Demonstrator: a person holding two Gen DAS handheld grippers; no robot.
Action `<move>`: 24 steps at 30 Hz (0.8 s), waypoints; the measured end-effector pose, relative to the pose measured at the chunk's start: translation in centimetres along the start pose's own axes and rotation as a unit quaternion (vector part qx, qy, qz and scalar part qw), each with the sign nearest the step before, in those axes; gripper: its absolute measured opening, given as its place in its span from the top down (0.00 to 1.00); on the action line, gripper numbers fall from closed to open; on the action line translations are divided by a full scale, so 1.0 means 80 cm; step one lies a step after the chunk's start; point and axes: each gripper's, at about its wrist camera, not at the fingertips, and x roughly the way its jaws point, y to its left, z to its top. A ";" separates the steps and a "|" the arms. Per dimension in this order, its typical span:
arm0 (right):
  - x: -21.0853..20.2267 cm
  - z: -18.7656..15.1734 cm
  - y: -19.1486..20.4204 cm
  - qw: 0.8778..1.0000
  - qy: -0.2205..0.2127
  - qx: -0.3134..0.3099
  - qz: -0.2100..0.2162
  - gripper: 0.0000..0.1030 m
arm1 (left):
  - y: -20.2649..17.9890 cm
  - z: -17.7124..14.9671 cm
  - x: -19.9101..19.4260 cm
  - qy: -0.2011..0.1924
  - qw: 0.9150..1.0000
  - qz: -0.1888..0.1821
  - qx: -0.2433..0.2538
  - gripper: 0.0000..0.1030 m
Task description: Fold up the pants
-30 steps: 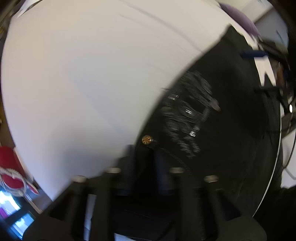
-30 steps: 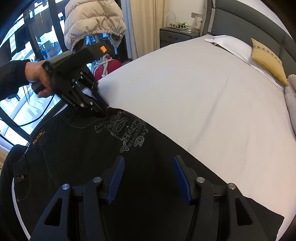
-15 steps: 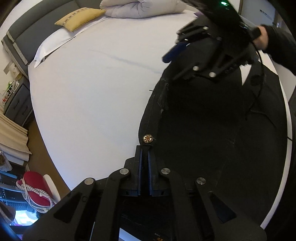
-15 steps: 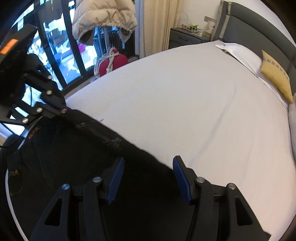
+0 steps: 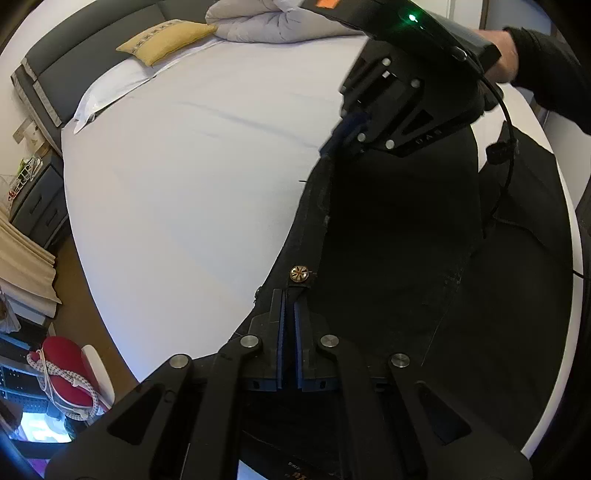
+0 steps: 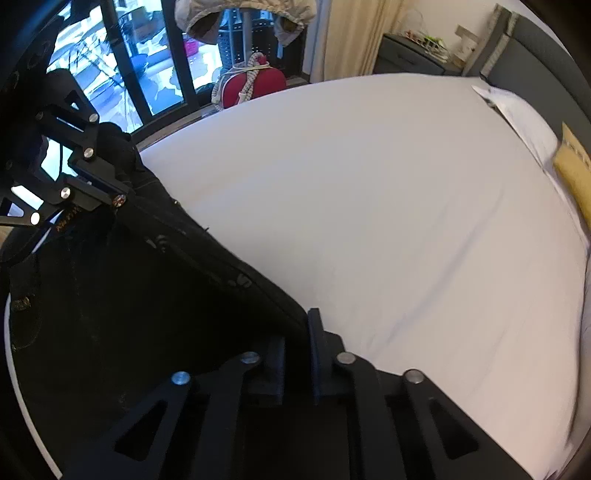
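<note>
Black pants (image 5: 399, 240) lie along the near edge of a bed covered with a white sheet (image 5: 192, 177). My left gripper (image 5: 289, 297) is shut on the waistband just below a brass button (image 5: 300, 273). In the right wrist view the left gripper (image 6: 114, 195) holds that end raised at the left. My right gripper (image 6: 297, 325) is closing its jaws on the pants' (image 6: 110, 295) long edge, with the fabric pinched between the blue pads. The right gripper (image 5: 334, 142) also shows in the left wrist view, tips on the lifted edge. That edge runs taut between the two grippers.
A yellow cushion (image 5: 162, 38), a white pillow (image 5: 110, 92) and a bundled grey duvet (image 5: 266, 22) lie by the headboard. A nightstand (image 5: 37, 206) and a red bag (image 5: 66, 373) stand beside the bed. A hand (image 5: 502, 48) holds the right gripper. Tall windows (image 6: 110, 55) are behind.
My left gripper lifted the waistband and drew it back, so the printed panel folded out of sight. My right gripper's jaws went from wide apart to nearly together on the pants' edge.
</note>
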 end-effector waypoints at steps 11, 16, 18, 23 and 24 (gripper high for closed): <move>-0.021 -0.034 0.016 0.961 -0.094 0.239 0.107 0.93 | -0.022 -0.003 -0.025 -0.012 1.000 0.000 -0.029 0.97; -0.031 -0.073 0.062 0.947 -0.110 0.264 0.146 0.93 | -0.041 -0.018 -0.045 -0.014 0.999 -0.011 -0.036 0.97; -0.044 -0.094 0.082 0.955 -0.106 0.246 0.130 0.94 | -0.060 -0.028 -0.053 -0.009 0.999 -0.019 -0.029 0.98; -0.084 -0.154 0.154 0.986 -0.070 0.150 0.034 0.94 | -0.141 -0.067 -0.074 0.012 0.999 -0.025 0.024 0.98; -0.089 -0.166 0.165 0.988 -0.064 0.137 0.019 0.94 | -0.156 -0.076 -0.078 0.014 0.999 -0.025 0.030 0.98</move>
